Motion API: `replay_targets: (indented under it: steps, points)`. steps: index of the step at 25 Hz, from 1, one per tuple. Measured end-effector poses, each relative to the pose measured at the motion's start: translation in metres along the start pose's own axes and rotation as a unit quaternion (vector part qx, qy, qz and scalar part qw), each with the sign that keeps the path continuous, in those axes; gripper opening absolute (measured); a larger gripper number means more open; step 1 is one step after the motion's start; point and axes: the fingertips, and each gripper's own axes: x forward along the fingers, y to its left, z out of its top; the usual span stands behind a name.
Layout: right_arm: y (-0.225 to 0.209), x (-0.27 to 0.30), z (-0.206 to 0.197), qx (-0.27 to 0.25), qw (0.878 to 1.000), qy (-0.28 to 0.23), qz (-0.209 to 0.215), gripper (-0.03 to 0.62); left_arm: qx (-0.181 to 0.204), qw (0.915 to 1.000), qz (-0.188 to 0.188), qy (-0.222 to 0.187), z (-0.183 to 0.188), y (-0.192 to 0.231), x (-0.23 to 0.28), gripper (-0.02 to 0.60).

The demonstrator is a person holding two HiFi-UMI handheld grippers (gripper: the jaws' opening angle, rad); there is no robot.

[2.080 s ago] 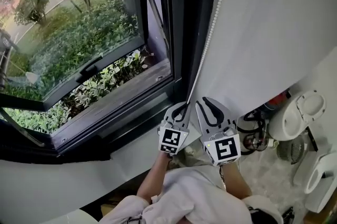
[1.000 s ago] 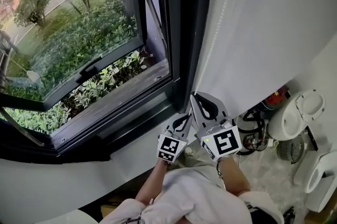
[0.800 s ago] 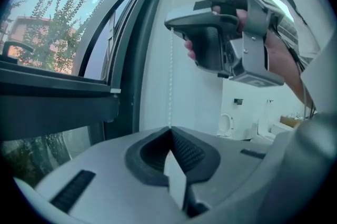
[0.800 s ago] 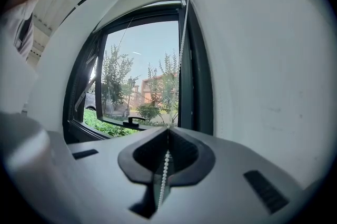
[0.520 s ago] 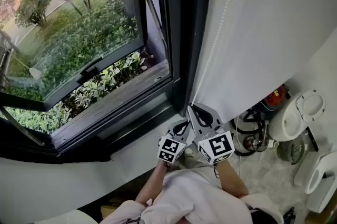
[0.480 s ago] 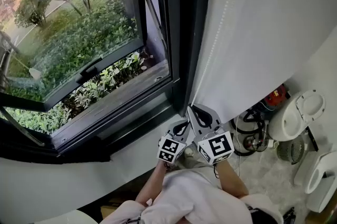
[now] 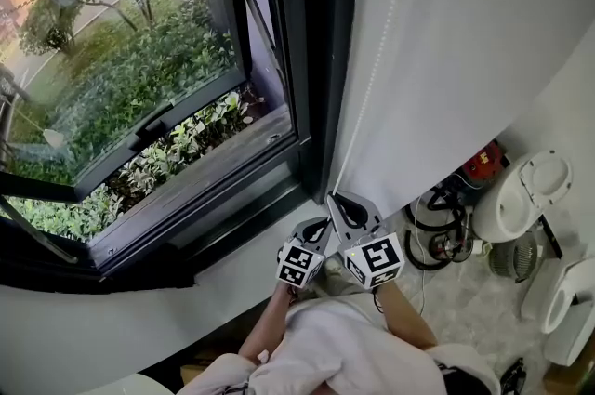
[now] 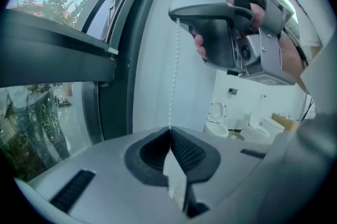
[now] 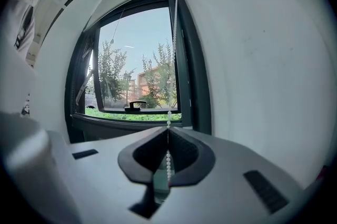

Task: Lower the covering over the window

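A white roller blind hangs to the right of the dark window frame. Its white bead chain runs down along the blind's left edge. My right gripper is shut on the chain just above my left gripper, which is also shut on it. In the left gripper view the bead chain rises from my shut left gripper to the right gripper above. The right gripper view has the bead chain pinched in my right gripper, going up in front of the window.
The window sash is tilted open outward over green shrubs. A white sill lies below the frame. On the floor at right stand white toilets and a red appliance with black hoses.
Both grippers have moved lower along the chain line. The right gripper has shifted left and closer to the left one.
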Motion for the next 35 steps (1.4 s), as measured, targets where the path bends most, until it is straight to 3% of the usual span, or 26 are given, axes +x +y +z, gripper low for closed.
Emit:
replay_targets:
  steps: [6, 9, 16, 24, 35]
  points:
    - [0.005, 0.0, -0.028, 0.008, 1.0, 0.028, 0.01, -0.003, -0.002, 0.9997, 0.008, -0.022, 0.026, 0.008, -0.024, 0.044]
    - [0.008, 0.0, -0.036, 0.015, 0.999, 0.033, 0.014, -0.003, -0.002, 0.9991, 0.003, -0.042, 0.051, 0.011, -0.039, 0.085]
    - [0.009, -0.001, -0.057, 0.022, 0.998, 0.052, 0.015, -0.003, 0.019, 0.9942, 0.007, -0.106, 0.123, 0.018, -0.079, 0.087]
    - [0.008, 0.0, -0.066, 0.027, 0.998, 0.053, 0.012, -0.003, 0.056, 0.9841, -0.012, -0.168, 0.197, 0.004, -0.101, 0.087]
    - [0.012, 0.002, -0.066, 0.025, 0.998, 0.053, 0.019, -0.003, 0.119, 0.963, -0.029, -0.24, 0.29, -0.013, -0.102, 0.087]
